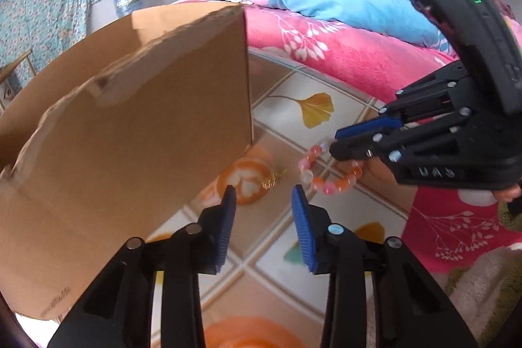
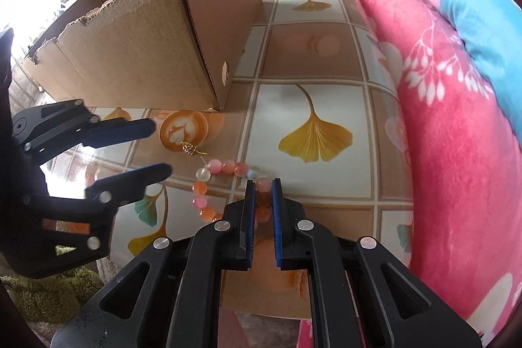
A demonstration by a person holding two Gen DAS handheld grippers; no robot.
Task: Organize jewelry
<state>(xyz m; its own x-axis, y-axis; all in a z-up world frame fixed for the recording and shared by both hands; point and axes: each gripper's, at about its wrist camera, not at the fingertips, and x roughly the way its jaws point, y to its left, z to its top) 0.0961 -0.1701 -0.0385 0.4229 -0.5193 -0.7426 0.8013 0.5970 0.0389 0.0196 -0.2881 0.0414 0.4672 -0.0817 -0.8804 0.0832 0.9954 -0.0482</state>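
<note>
Right gripper (image 2: 263, 185) is clamped on the bead bracelet (image 2: 225, 191), pads pinching a bead or two on the loop's near-right edge. The rest of the loop lies flat on the tabletop (image 2: 326, 126), trailing ahead and left of the fingertips.

Left gripper (image 2: 161, 149) has its jaws apart and nothing between them, just left of the loop, with the small gold charm (image 2: 191, 148) between its tips and the bracelet.

Judgement: lift straight up and slowly so the beads don't slip, clear the rim of the cardboard box (image 2: 146, 48) ahead-left, then release.

Bracelet is a rough oval, long axis running from the right gripper's tips ahead-left; no distinct front end.
</note>
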